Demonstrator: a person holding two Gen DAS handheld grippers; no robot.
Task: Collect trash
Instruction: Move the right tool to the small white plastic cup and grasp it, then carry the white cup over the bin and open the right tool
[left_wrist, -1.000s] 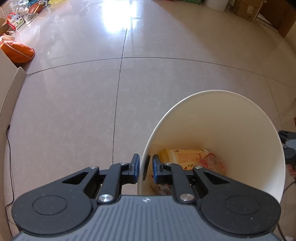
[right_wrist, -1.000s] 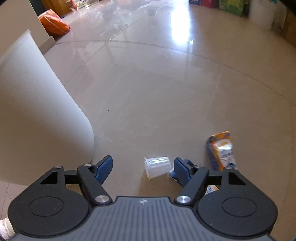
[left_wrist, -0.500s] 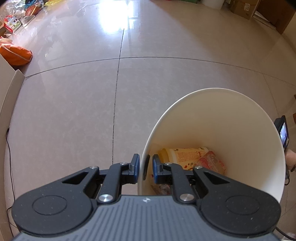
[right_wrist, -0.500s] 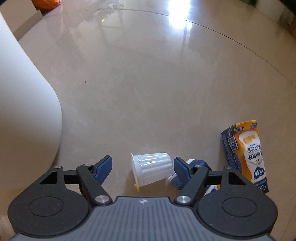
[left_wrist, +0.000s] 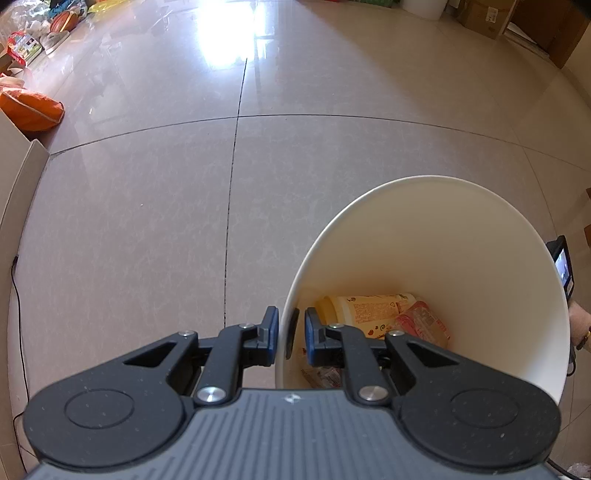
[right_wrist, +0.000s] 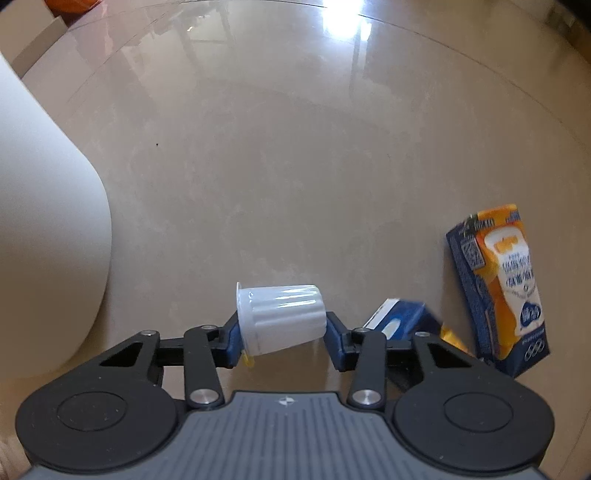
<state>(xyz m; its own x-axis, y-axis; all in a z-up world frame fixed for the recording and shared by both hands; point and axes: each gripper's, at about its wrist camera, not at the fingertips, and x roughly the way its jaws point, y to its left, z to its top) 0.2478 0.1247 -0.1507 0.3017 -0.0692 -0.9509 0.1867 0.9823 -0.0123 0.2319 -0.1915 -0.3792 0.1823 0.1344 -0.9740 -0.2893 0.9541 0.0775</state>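
Note:
My left gripper (left_wrist: 291, 332) is shut on the near rim of a white trash bin (left_wrist: 443, 240). A yellow package (left_wrist: 369, 308) and a pink wrapper (left_wrist: 421, 321) lie at the bin's bottom. In the right wrist view, a ribbed white plastic cup (right_wrist: 280, 317) lies on its side on the floor, and my right gripper (right_wrist: 281, 334) is shut on it, one finger at each end. The bin's outer wall (right_wrist: 44, 240) stands to the left. An orange and blue drink carton (right_wrist: 506, 291) lies to the right, with a blue carton (right_wrist: 402, 321) partly hidden behind my right finger.
Glossy beige floor tiles spread ahead. An orange bag (left_wrist: 29, 110) and a white board (left_wrist: 14, 173) are at the far left, with a black cable (left_wrist: 16, 295) beside it. Cardboard boxes (left_wrist: 484, 14) stand far right. A person's hand (left_wrist: 578, 325) shows at the right edge.
My right gripper moved down to the white cup and its fingers closed in from wide open onto it. The left gripper stayed clamped on the bin rim.

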